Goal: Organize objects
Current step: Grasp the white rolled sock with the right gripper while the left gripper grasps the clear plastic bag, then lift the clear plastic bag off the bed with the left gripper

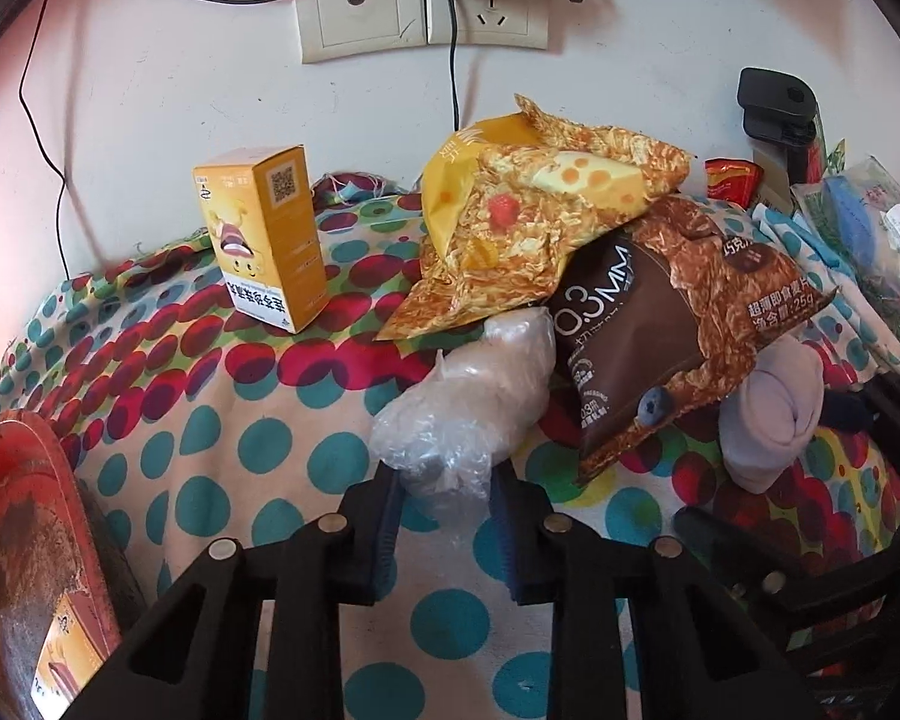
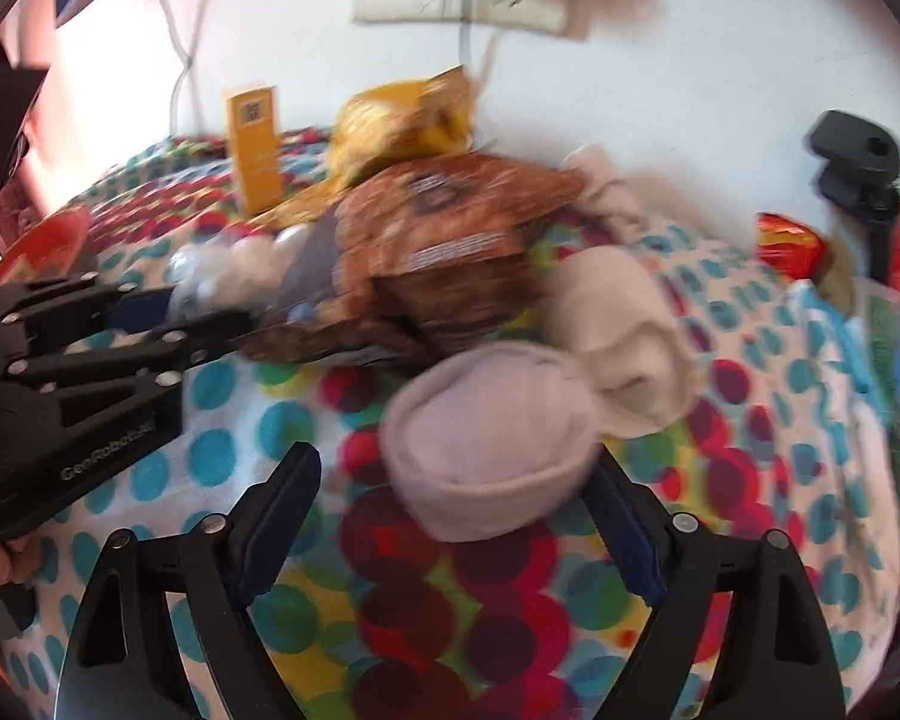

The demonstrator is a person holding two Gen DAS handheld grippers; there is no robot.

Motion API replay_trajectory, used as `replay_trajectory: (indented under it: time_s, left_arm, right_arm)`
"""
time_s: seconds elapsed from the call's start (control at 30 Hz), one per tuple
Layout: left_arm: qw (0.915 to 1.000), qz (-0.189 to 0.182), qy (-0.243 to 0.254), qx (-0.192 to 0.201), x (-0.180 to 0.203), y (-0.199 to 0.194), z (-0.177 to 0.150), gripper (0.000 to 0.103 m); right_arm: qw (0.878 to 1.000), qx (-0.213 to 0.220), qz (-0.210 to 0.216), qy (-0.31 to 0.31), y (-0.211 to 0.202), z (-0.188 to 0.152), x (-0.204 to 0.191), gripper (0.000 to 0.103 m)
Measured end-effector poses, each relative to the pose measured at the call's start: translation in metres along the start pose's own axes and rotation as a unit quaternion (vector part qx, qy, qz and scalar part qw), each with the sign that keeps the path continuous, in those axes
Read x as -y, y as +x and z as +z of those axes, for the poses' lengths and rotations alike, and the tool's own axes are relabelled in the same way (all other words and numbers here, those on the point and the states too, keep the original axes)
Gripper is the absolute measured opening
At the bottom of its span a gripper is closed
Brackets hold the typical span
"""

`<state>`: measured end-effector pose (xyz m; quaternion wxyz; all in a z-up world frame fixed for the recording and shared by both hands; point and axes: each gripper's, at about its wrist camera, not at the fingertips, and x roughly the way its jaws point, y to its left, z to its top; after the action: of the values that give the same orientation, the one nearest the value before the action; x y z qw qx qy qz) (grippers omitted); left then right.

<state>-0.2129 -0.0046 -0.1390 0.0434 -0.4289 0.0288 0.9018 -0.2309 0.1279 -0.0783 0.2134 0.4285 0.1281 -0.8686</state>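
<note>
On the dotted bedsheet [image 1: 258, 468], a crumpled clear plastic bag [image 1: 468, 408] lies against a brown snack bag [image 1: 660, 348]. My left gripper [image 1: 445, 480] is shut on the bag's near end, with a pad pressing each side. The right wrist view shows that same left gripper [image 2: 180, 312] at the left, pinching the plastic bag [image 2: 228, 276]. A rolled pale lilac sock [image 2: 486, 450] sits between the jaws of my right gripper [image 2: 456, 474]. This gripper is open: the right pad is at the sock, and the left pad stands apart from it. That view is blurred.
A yellow snack bag [image 1: 528, 210] rests on the brown one. An upright yellow box [image 1: 270, 240] stands at the back left, by the wall. A cream sock [image 2: 618, 336] lies behind the lilac one. At the back right are a red packet [image 1: 729, 177], a black clamp [image 1: 777, 114] and more packets [image 1: 870, 240].
</note>
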Motion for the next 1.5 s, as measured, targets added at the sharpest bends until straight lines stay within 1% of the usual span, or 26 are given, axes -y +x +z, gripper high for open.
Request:
replay_trajectory:
  time_s: [0.03, 0.07, 0.13, 0.17, 0.23, 0.37, 0.43, 0.47, 0.5, 0.57, 0.63, 0.8, 0.83, 0.87, 0.93, 0.97, 1.0, 1.03, 1.07, 1.1, 1.2, 1.27, 1.3, 1.4, 1.5]
  left_arm:
    - [1.0000, -0.004, -0.003, 0.000, -0.002, 0.000, 0.000, 0.027]
    - [0.9999, -0.009, -0.008, -0.001, -0.004, 0.000, 0.000, 0.027]
    - [0.9998, -0.010, -0.015, -0.001, -0.006, 0.000, 0.000, 0.027]
    - [0.9998, -0.009, -0.015, -0.001, -0.006, 0.000, 0.000, 0.027]
    - [0.9999, -0.006, -0.013, 0.000, -0.005, 0.000, 0.000, 0.027]
    - [0.9999, 0.002, -0.010, 0.001, -0.003, -0.001, -0.001, 0.027]
    - [0.9999, 0.007, -0.014, 0.001, -0.005, -0.001, -0.001, 0.024]
    - [0.9996, 0.019, -0.019, 0.005, -0.006, -0.003, -0.002, 0.021]
    - [0.9995, 0.022, -0.021, 0.007, -0.007, -0.004, -0.002, 0.021]
    - [0.9995, 0.025, -0.020, 0.003, -0.007, -0.006, -0.003, 0.021]
    - [0.9995, 0.028, -0.014, 0.008, -0.006, -0.015, -0.003, 0.020]
    - [0.9993, 0.010, -0.005, 0.036, -0.009, -0.053, 0.002, 0.013]
    - [0.9993, 0.004, -0.005, 0.035, -0.012, -0.058, 0.002, 0.011]
    - [0.9993, 0.003, -0.006, 0.036, -0.012, -0.060, 0.003, 0.005]
    - [0.9994, -0.006, -0.004, 0.033, -0.016, -0.065, 0.003, 0.004]
    - [0.9987, -0.046, 0.003, 0.019, -0.017, -0.062, 0.002, 0.006]
    - [0.9989, -0.046, 0.001, 0.014, -0.018, -0.061, 0.001, 0.008]
    - [0.9992, -0.041, 0.000, 0.005, -0.018, -0.057, 0.000, 0.013]
    - [0.9990, -0.044, -0.003, -0.009, -0.019, -0.051, -0.002, 0.024]
    - [0.9989, -0.043, -0.010, -0.013, -0.019, -0.048, -0.004, 0.034]
    - [0.9971, -0.062, -0.040, -0.016, -0.022, -0.041, -0.006, 0.043]
    - [0.9964, -0.067, -0.050, -0.016, -0.023, -0.035, -0.004, 0.051]
    - [0.9963, -0.067, -0.052, -0.017, -0.022, -0.032, -0.001, 0.052]
    - [0.9965, -0.062, -0.049, -0.029, -0.020, -0.018, 0.007, 0.053]
    - [0.9962, -0.070, -0.047, -0.024, -0.017, -0.008, 0.012, 0.053]
  right_arm:
    - [1.000, 0.006, -0.009, 0.003, -0.002, -0.001, -0.002, 0.060]
    - [1.000, 0.013, -0.011, 0.010, -0.005, -0.002, 0.000, 0.049]
    - [0.999, 0.023, 0.003, 0.036, -0.005, -0.004, 0.012, 0.049]
    - [0.999, 0.025, -0.003, 0.048, -0.006, -0.005, 0.015, 0.049]
    - [0.998, 0.030, -0.001, 0.058, -0.008, -0.006, 0.019, 0.049]
    - [0.996, 0.056, -0.018, 0.062, -0.018, -0.009, 0.018, 0.049]
    - [0.996, 0.064, -0.027, 0.060, -0.020, -0.009, 0.016, 0.049]
    - [0.995, 0.066, -0.031, 0.061, -0.021, -0.009, 0.017, 0.049]
    - [0.995, 0.068, -0.036, 0.062, -0.022, -0.009, 0.017, 0.049]
    - [0.995, 0.069, -0.032, 0.066, -0.021, -0.008, 0.017, 0.049]
    - [0.995, 0.064, -0.031, 0.070, -0.019, -0.008, 0.019, 0.049]
    - [0.996, 0.058, -0.024, 0.067, -0.017, -0.009, 0.020, 0.050]
    - [0.996, 0.058, -0.025, 0.067, -0.017, -0.009, 0.020, 0.050]
    - [0.996, 0.059, -0.027, 0.068, -0.018, -0.009, 0.019, 0.050]
    - [0.995, 0.060, -0.028, 0.068, -0.017, -0.009, 0.020, 0.050]
    - [0.995, 0.060, -0.028, 0.068, -0.017, -0.009, 0.020, 0.051]
    - [0.995, 0.059, -0.029, 0.069, -0.017, -0.009, 0.020, 0.051]
    - [0.995, 0.060, -0.029, 0.069, -0.017, -0.009, 0.020, 0.051]
    - [0.995, 0.061, -0.029, 0.069, -0.018, -0.009, 0.020, 0.051]
    - [0.995, 0.062, -0.029, 0.068, -0.018, -0.009, 0.019, 0.052]
    - [0.996, 0.060, -0.025, 0.066, -0.018, -0.008, 0.019, 0.052]
    - [0.996, 0.056, -0.022, 0.066, -0.017, -0.007, 0.019, 0.053]
    - [0.996, 0.055, -0.018, 0.066, -0.017, -0.007, 0.019, 0.053]
    - [0.996, 0.053, -0.014, 0.067, -0.016, -0.007, 0.020, 0.053]
    - [0.996, 0.053, -0.011, 0.069, -0.017, -0.007, 0.020, 0.053]
